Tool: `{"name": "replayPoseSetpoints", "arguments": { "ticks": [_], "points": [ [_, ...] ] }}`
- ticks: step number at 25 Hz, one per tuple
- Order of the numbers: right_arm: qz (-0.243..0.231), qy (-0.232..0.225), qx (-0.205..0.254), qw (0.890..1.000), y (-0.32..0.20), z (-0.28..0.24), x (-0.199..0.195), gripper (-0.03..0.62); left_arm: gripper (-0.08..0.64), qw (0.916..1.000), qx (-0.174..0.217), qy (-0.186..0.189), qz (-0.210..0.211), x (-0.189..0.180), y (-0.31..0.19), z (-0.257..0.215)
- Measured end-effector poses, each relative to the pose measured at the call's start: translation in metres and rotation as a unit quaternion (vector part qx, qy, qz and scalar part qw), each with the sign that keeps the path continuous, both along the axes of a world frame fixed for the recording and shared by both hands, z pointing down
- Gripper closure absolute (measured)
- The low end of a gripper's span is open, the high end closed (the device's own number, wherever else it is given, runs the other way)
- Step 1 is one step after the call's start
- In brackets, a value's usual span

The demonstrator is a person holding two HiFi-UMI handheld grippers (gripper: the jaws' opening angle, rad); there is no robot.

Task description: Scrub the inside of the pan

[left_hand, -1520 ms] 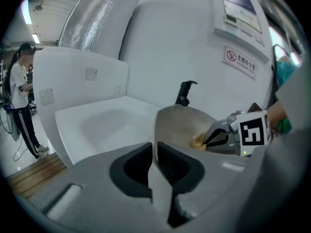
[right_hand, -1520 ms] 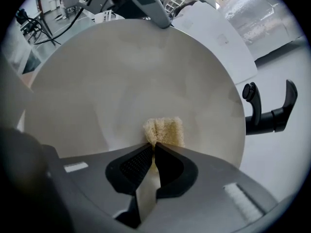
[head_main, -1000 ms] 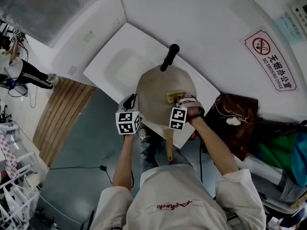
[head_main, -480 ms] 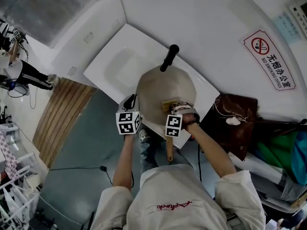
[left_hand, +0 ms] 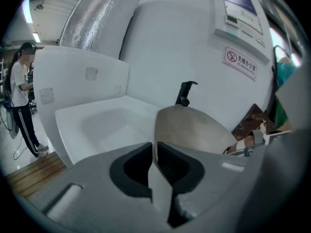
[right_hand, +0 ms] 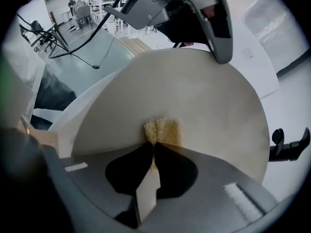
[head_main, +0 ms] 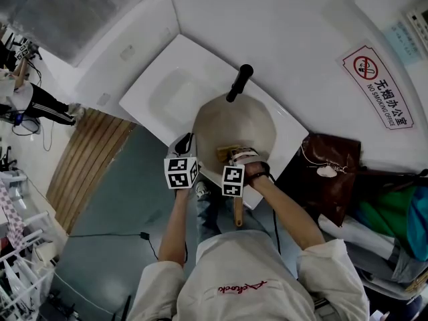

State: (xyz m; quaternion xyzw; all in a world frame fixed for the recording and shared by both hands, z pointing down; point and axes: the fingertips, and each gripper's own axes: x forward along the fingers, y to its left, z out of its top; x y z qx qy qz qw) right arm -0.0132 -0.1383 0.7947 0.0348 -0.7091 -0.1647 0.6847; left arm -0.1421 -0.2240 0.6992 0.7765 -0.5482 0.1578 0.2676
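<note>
A white counter (head_main: 194, 59) with a moulded basin (head_main: 170, 92) filled the wall corner. The pan (head_main: 244, 122) sat over its right end, black handle (head_main: 239, 82) pointing toward the wall.

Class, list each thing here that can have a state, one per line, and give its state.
Pan: rim clamped in the left gripper, inside facing the sponge.
Sponge: pinched in the right gripper, pressed on the pan's inside.
Left gripper: jaws shut on the pan's rim.
Right gripper: jaws shut on the sponge.
Tap: no water seen running.
</note>
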Motion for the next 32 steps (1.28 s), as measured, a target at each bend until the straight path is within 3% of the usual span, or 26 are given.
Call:
{"name": "replayPoseSetpoints", "arguments": {
  "ticks": [13, 32],
  "points": [
    [-0.005, -0.013, 0.017, 1.000, -0.026, -0.005, -0.040, 0.565, 0.523, 1.0000, -0.001, 0.003, 0.007, 0.000, 0.000, 0.000],
    [-0.015, -0.009, 0.056, 0.998, -0.085, -0.015, -0.057, 0.565, 0.523, 0.9999, -0.004, 0.001, 0.016, 0.000, 0.000, 0.000]
  ]
}}
